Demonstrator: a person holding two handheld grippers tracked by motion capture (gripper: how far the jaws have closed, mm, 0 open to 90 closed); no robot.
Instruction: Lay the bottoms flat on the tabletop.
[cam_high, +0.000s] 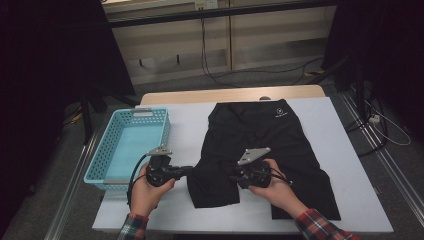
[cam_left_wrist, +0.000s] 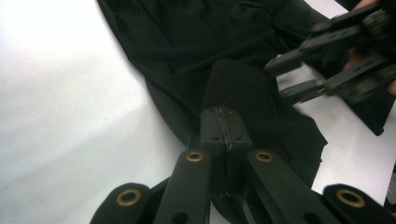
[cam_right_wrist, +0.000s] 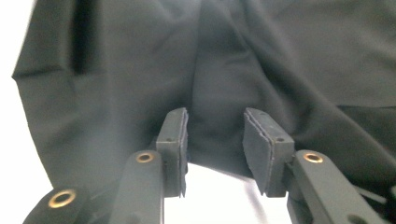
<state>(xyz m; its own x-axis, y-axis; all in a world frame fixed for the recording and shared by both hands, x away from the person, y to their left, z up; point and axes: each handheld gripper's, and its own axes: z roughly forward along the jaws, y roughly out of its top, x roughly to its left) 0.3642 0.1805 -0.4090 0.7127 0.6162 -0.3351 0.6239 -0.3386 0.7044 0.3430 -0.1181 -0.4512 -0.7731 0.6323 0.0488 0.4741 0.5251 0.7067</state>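
Observation:
A pair of black shorts (cam_high: 260, 130) lies spread on the white table (cam_high: 330, 130), waistband at the far side and legs toward me. My left gripper (cam_high: 192, 171) lies low at the left leg's outer edge, its jaws pressed together (cam_left_wrist: 225, 126) on a raised fold of the black shorts (cam_left_wrist: 187, 42). My right gripper (cam_high: 234, 176) hovers over the same leg near its hem. Its pads stand apart (cam_right_wrist: 215, 140), the black cloth (cam_right_wrist: 289, 46) just beyond them and nothing pinched. The left gripper view also catches the right gripper (cam_left_wrist: 283, 82) reaching in from the upper right.
A light blue plastic basket (cam_high: 107, 135) with nothing inside sits on the table's left side, close to my left hand. Bare white tabletop runs along the front edge and to the right of the shorts. Cables trail on the floor beyond the table.

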